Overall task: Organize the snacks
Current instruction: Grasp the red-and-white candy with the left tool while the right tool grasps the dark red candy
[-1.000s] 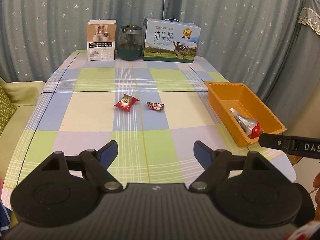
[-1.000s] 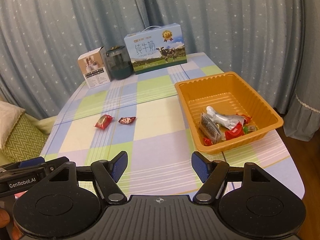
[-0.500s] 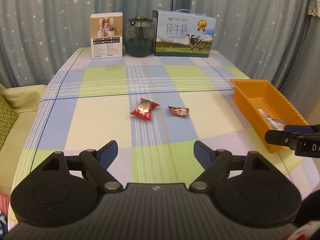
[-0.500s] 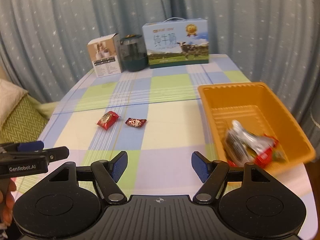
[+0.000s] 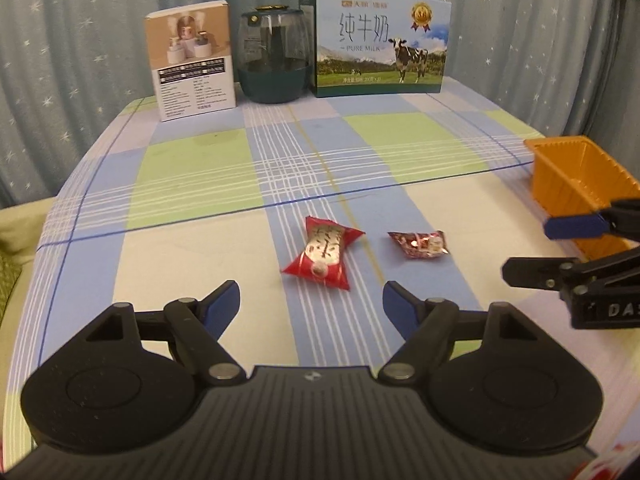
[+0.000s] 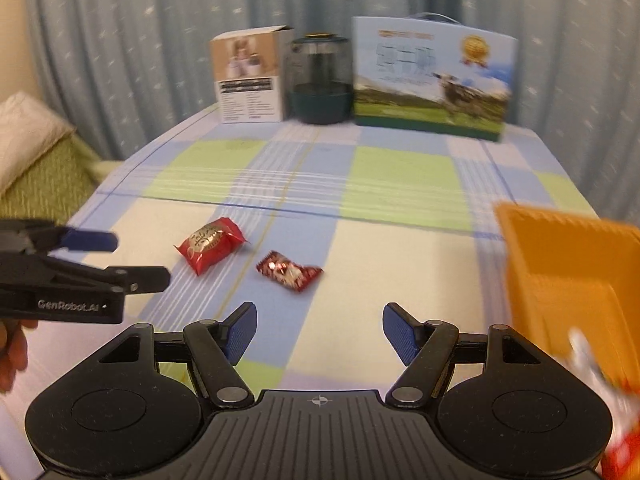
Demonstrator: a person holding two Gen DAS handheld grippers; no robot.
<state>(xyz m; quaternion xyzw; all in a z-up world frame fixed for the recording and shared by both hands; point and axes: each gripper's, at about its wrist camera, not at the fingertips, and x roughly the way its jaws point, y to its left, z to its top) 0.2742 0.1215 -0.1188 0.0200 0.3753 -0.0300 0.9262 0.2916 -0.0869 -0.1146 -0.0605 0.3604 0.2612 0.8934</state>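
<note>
Two wrapped snacks lie on the checked tablecloth: a larger red-and-white packet [image 5: 326, 253] [image 6: 210, 243] and a smaller dark red one [image 5: 419, 243] [image 6: 289, 271]. My left gripper [image 5: 311, 307] hovers just short of the larger packet; its jaws are closing with nothing between them. My right gripper [image 6: 319, 333] stands open and empty, a little short of the smaller packet. An orange tray [image 5: 580, 184] [image 6: 568, 276] sits at the right edge, with wrapped snacks [image 6: 600, 392] blurred in its near end. Each gripper shows in the other's view, the right gripper [image 5: 576, 248] beside the tray, the left gripper [image 6: 80, 264] at left.
At the table's far edge stand a small product box [image 5: 191, 60], a dark green glass jar [image 5: 275, 60] and a milk carton case [image 5: 380, 42]. Star-patterned curtains hang behind. A green cushioned seat [image 6: 36, 176] lies left of the table.
Both grippers have moved forward and down toward the two loose snacks, which now look larger and closer. The tray has slid to the right edge of both views. The left jaws have narrowed slightly.
</note>
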